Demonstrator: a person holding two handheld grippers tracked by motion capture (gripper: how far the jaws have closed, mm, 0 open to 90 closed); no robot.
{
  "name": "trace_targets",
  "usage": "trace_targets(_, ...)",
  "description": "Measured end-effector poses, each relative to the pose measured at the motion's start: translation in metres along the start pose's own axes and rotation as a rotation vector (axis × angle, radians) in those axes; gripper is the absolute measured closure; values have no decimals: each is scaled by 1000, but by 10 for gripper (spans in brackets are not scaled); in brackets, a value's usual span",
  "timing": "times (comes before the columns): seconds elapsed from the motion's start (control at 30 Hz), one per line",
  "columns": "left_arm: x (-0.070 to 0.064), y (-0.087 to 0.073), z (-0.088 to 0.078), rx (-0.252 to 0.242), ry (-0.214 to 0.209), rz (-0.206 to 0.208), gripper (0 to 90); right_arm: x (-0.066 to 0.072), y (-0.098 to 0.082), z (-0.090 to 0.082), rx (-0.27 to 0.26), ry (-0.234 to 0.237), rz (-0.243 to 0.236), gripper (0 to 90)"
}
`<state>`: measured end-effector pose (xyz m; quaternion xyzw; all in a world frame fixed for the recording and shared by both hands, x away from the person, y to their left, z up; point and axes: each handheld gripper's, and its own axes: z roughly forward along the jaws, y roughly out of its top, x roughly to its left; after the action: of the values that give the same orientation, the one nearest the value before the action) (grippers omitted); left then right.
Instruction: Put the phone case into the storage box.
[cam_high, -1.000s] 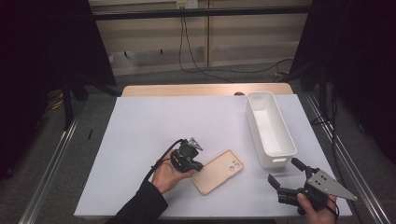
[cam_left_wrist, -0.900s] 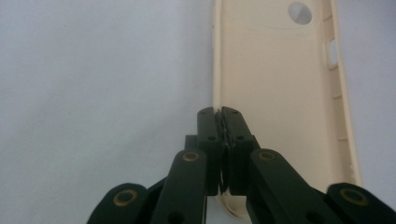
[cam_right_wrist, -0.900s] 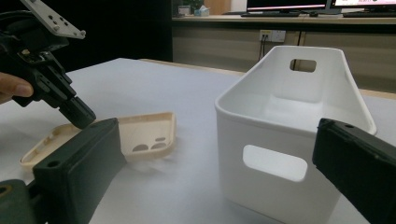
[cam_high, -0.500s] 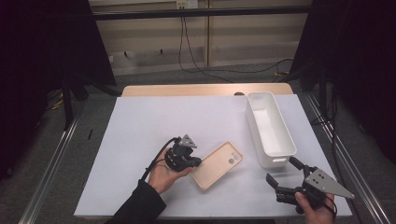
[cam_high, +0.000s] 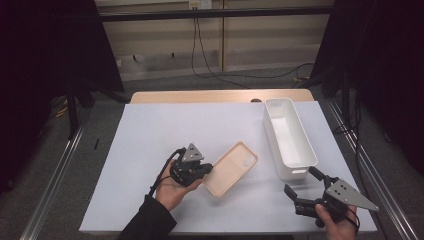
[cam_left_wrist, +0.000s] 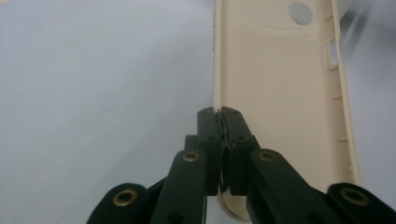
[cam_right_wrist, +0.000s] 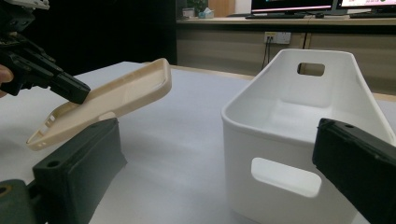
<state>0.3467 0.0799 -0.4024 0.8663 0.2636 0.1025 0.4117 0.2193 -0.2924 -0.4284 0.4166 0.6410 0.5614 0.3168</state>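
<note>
White tabletop (cam_high: 150, 130) under dim surroundings. Left tool (cam_high: 204, 170) pinches the near long edge of the beige phone case (cam_high: 231, 168), which juts away from it, tilted up off the surface. Right tool (cam_high: 304, 187) sits spread, well apart, beside the white bin (cam_high: 300, 160).

Both handheld grippers are matte black — the left gripper (cam_high: 202, 170) and right gripper (cam_high: 300, 188) each carry a grey three-cornered plate, brass-ringed pivot holes and a black cable — and the person's left sleeve (cam_high: 147, 222) is dark.

The phone case (cam_high: 231, 169) looks like matt beige plastic; the bin (cam_high: 290, 137) at right is smooth white plastic with a slight sheen.
</note>
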Motion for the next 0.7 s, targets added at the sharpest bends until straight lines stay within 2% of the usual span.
trace_targets(0.1,-1,-1,-2,-29,12,10,875,0,0,0,0,2,-5,9)
trace_targets(0.37,-5,0,-4,-102,41,-3,875,-2,2,-1,-6,-3,21,6)
trace_targets(0.5,-9,1,-5,-135,47,17,875,3,6,0,-11,9,13,0)
trace_targets(0.6,-11,1,-5,-157,53,17,875,6,6,2,-2,32,-12,0)
trace_targets(0.7,-12,0,-5,-179,59,11,875,9,8,5,1,16,-4,0)
